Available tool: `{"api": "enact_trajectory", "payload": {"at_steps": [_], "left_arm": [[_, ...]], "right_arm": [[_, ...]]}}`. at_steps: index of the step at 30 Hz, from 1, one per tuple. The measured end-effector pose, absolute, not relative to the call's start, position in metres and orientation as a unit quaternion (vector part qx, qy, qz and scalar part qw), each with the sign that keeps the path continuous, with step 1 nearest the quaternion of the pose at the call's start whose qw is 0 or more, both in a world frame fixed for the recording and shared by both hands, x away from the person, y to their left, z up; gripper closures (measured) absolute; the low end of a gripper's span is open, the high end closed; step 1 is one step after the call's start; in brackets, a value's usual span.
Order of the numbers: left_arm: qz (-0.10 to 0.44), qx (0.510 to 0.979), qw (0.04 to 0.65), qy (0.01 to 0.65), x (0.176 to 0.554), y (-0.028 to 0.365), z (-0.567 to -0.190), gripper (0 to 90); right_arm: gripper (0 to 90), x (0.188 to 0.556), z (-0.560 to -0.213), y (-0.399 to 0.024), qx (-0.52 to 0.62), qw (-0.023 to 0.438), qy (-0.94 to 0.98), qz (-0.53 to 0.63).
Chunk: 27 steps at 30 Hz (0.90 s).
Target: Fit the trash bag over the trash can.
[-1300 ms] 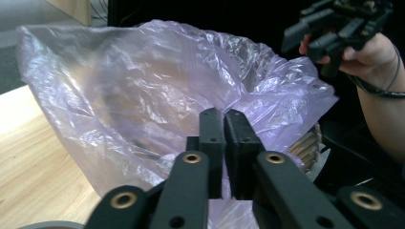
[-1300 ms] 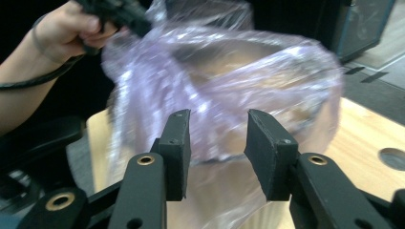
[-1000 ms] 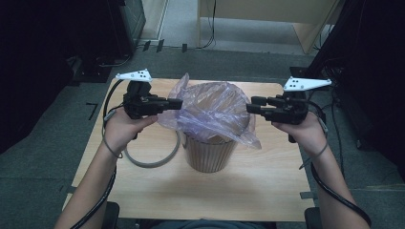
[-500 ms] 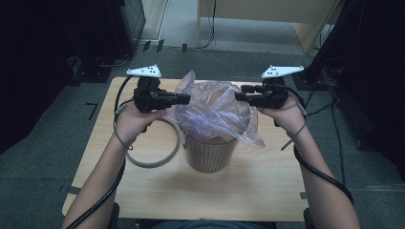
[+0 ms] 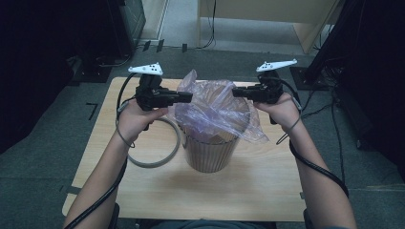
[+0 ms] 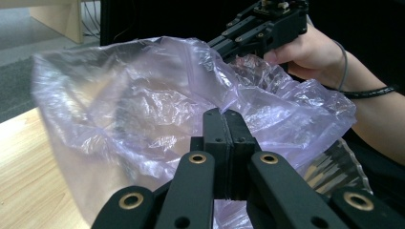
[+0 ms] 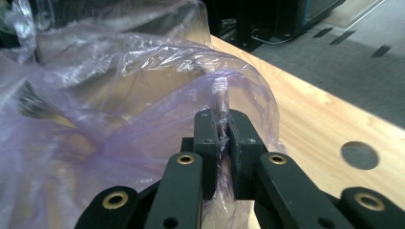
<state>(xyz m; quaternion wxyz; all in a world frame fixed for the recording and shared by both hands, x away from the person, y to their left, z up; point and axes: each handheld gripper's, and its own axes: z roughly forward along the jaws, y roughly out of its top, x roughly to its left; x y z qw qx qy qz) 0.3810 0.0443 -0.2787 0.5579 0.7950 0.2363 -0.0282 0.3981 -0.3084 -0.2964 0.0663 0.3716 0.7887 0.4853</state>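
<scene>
A grey ring (image 5: 155,160) lies flat on the wooden table (image 5: 267,191), left of centre in the high view. Upper centre – a pale wooden cabinet (image 5: 286,14) stands on the grey floor (image 5: 43,143). 1 round hole (image 7: 359,155) shows in the tabletop, lower right of the right gripper view.

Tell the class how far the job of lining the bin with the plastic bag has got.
Done: the plastic bag sits in the mouth of the ribbed bin. In hand: left gripper clamps one edge; right gripper, jaws just closing, pinches the opposite edge. Left: spreading the film over the rim; the grey ring lies unused on the table.
</scene>
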Motion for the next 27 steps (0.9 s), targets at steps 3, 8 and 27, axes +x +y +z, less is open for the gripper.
{"api": "enact_trajectory", "payload": {"at_steps": [3,8,27], "left_arm": [[-0.031,0.790,0.564,0.237,0.380,0.048,-0.277,89.9],[-0.032,0.785,0.572,0.236,0.376,0.055,-0.274,90.0],[-0.036,0.775,0.575,0.260,0.356,0.093,-0.290,90.0]], "right_arm": [[86.0,0.399,-0.293,-0.313,0.383,0.049,0.784,0.486],[89.8,0.398,-0.288,-0.321,0.396,0.032,0.769,0.500],[90.0,0.379,-0.299,-0.367,0.423,0.075,0.761,0.486]]}}
